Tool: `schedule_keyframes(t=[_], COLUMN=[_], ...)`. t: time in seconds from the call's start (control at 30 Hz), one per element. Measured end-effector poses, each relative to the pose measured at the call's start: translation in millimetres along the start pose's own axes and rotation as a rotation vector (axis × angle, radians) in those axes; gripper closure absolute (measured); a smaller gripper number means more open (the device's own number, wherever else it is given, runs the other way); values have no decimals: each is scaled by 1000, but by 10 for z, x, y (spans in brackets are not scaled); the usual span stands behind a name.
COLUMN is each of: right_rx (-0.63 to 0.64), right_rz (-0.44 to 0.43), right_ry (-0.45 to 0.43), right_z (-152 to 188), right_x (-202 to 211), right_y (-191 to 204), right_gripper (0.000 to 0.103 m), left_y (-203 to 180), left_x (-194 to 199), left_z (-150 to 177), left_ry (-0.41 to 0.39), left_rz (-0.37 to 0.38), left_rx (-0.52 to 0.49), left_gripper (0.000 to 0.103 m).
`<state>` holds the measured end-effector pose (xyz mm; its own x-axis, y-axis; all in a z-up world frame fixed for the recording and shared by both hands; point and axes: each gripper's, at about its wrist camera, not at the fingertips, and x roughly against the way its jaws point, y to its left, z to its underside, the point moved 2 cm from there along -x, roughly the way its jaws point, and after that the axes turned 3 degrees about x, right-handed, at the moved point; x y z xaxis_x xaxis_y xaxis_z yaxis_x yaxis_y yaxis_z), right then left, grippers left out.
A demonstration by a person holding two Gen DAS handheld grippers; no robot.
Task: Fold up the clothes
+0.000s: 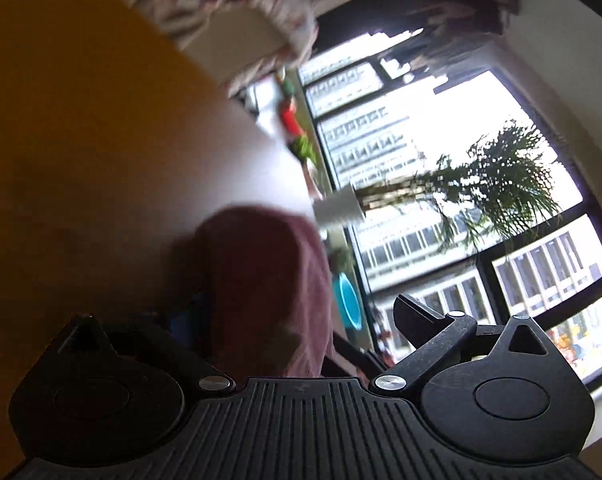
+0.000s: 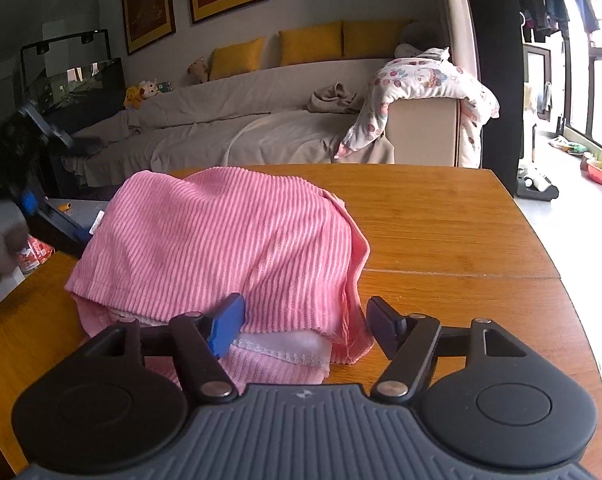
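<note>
A pink ribbed garment point(image 2: 221, 248) lies bunched and partly folded on the wooden table point(image 2: 441, 240), with a white inner layer showing at its near edge. My right gripper point(image 2: 305, 320) is open, its fingers on either side of the garment's near right corner, low over the table. In the blurred, rolled left wrist view the same garment point(image 1: 261, 280) looks dark pink between the fingers of my left gripper point(image 1: 297, 320), which stand wide apart and open. The left gripper also shows blurred at the far left of the right wrist view point(image 2: 29, 200).
A sofa point(image 2: 261, 120) with grey covers, yellow cushions and a patterned blanket stands behind the table. Large windows, a potted plant point(image 1: 481, 196) and floor clutter are to the right. The table edge point(image 2: 561, 276) curves away at right.
</note>
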<state>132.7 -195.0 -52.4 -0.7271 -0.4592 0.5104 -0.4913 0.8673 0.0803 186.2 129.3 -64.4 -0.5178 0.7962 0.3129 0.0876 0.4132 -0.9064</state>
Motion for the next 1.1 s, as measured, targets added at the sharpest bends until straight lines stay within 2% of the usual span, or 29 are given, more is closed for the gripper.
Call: schedule_keyframes(t=[0.03, 0.07, 0.13, 0.27, 0.33, 0.4, 0.53, 0.63, 0.73, 0.83, 0.97, 1.1], right_rx=[3, 7, 25, 58, 60, 47, 42, 42, 66, 136, 329, 548], right_rz=[3, 7, 15, 24, 25, 21, 24, 35, 63, 7, -92, -21], right_ry=[0, -1, -3, -2, -1, 1, 0, -5, -53, -122, -165, -168], right_z=[3, 7, 15, 25, 23, 21, 25, 29, 21, -50, -134, -105], right_x=[2, 6, 19, 30, 28, 26, 34, 54, 148, 365, 520, 278], right_y=[4, 13, 41, 102, 109, 95, 97, 81, 137, 335, 867, 1357], right_gripper=[34, 34, 34, 34, 33, 31, 30, 27, 26, 26, 23, 21], left_y=[39, 20, -91, -381, -498, -555, -384, -85, 51, -43, -252, -423], left_x=[-80, -100, -21, 505, 730, 784, 515, 253, 62, 77, 19, -155], left_z=[-65, -181, -466, -901, -951, -868, -451, -96, 97, 137, -92, -133], left_ry=[16, -7, -106, -356, -386, -350, -181, -56, 31, 50, 37, 35], left_rz=[20, 27, 32, 63, 65, 35, -41, -39, 22, 89, 182, 207], left_rx=[16, 19, -1, -99, -122, -154, -160, -94, -56, -44, 21, 21], left_gripper=[3, 3, 3, 3, 2, 1, 1, 1, 1, 1, 1, 1])
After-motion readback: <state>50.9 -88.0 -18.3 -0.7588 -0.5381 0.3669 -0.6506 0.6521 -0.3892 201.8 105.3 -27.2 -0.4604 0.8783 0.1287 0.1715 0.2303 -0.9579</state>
